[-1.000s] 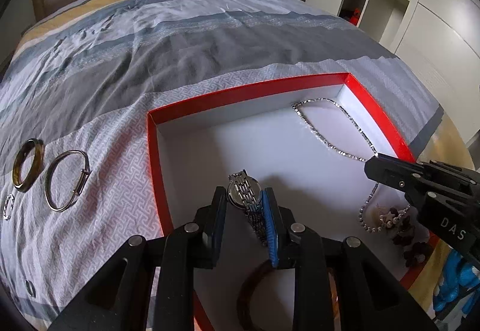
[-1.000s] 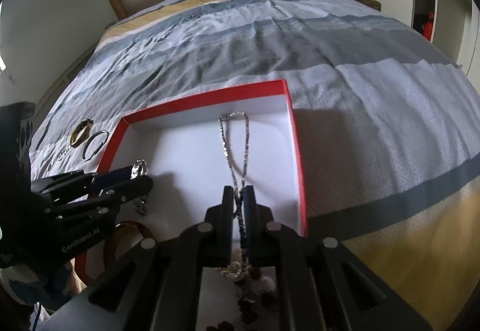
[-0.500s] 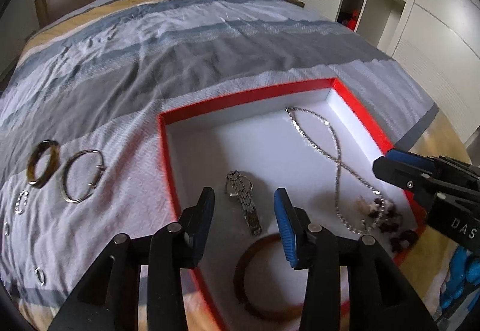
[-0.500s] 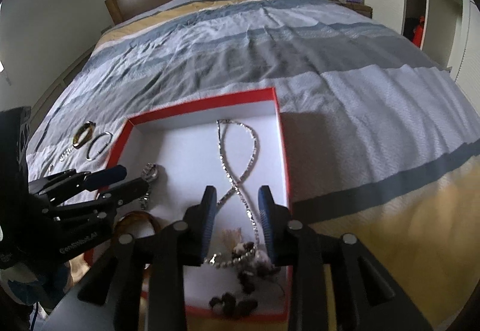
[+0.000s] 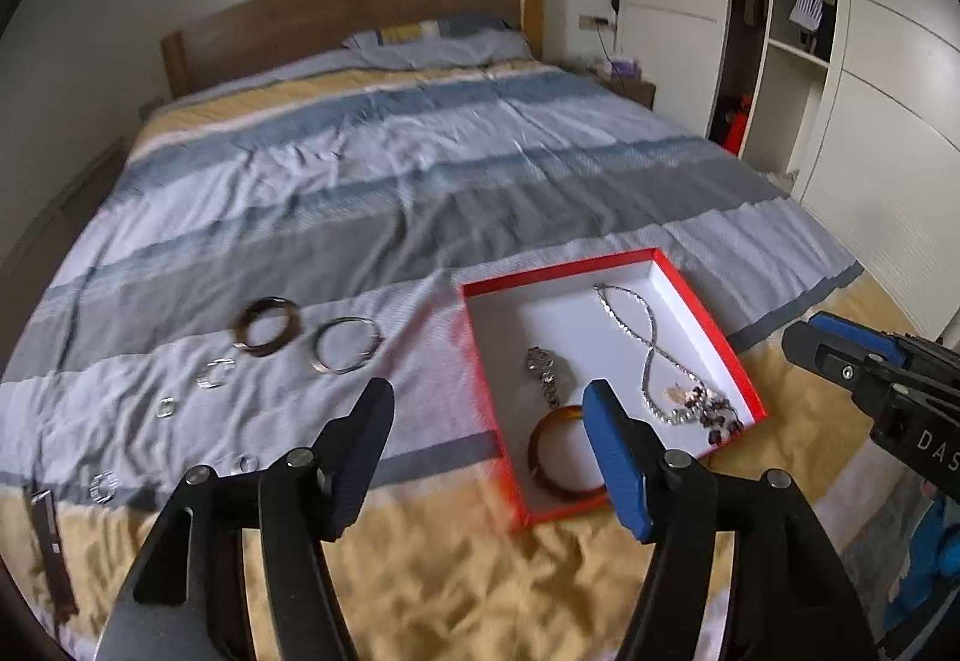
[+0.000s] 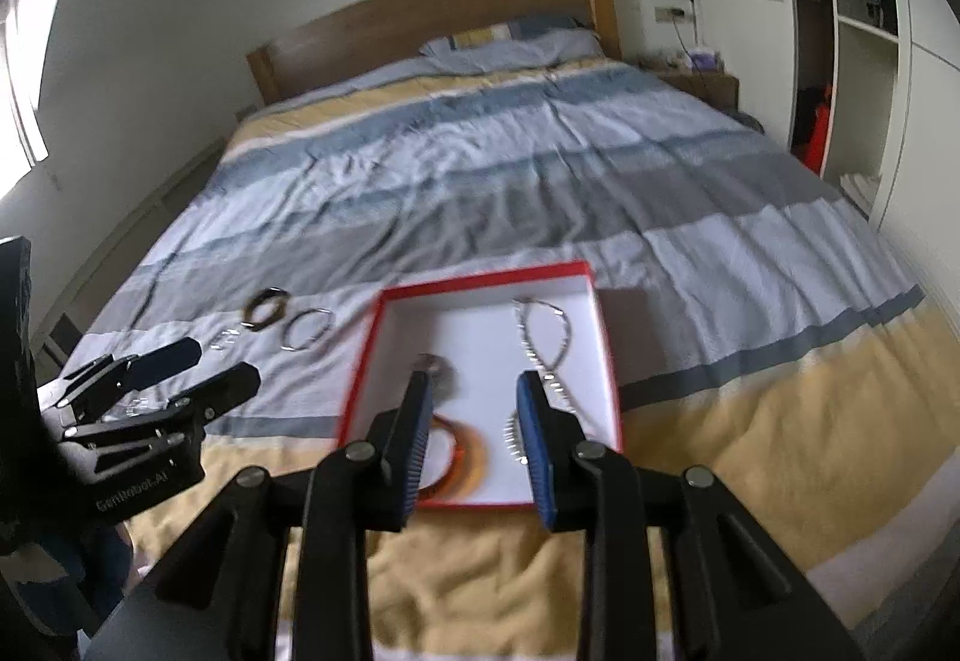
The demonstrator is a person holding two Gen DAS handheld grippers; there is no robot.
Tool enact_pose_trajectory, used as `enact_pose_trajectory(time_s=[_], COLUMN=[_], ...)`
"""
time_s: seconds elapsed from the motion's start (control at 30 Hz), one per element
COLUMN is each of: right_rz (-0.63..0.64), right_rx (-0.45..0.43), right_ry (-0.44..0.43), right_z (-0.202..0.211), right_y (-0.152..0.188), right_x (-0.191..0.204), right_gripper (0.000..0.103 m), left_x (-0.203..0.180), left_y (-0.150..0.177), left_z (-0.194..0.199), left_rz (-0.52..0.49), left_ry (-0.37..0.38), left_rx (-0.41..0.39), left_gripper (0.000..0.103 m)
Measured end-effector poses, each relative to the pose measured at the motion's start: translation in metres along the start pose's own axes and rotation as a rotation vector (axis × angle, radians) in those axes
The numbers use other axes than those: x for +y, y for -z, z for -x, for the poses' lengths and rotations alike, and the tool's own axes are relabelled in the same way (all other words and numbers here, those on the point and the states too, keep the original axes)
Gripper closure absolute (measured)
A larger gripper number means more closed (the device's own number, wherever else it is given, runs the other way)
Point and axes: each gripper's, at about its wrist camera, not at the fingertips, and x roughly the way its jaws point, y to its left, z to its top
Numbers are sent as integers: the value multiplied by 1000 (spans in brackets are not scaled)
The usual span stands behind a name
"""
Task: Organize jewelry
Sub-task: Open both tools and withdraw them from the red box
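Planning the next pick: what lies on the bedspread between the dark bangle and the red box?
In the left wrist view, one silver bangle lies between the dark bangle and the red box.

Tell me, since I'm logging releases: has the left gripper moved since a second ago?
Yes. The left gripper let go of the watch, opened, and pulled back and up from the red box, which now looks smaller.

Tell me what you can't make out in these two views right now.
- Amber bangle in the red box: left wrist view, near side behind left claw.
- Small rings on the bedspread: left wrist view, blurred, too small to identify.
- Bead cluster: right wrist view, hidden by right claw.
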Motion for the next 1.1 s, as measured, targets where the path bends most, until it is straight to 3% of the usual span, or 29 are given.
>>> enact_pose_trajectory(time_s=[0.13, 0.63, 0.8, 1.1], right_rz=[15, 82, 108, 142], right_rx=[-35, -110, -122, -124], right_ry=[-19, -82, -101, -104], right_z=[32, 114, 130, 137], right_y=[6, 36, 44, 52], right_x=[24, 102, 123, 156], right_gripper=[68, 67, 67, 66], left_x=[8, 51, 67, 103], left_y=[12, 59, 73, 91], left_z=[41, 156, 183, 197], left_rz=[7, 68, 89, 144], left_ry=[-14, -105, -141, -173], left_rx=[-40, -161, -193, -207], left_gripper=[37, 33, 31, 26])
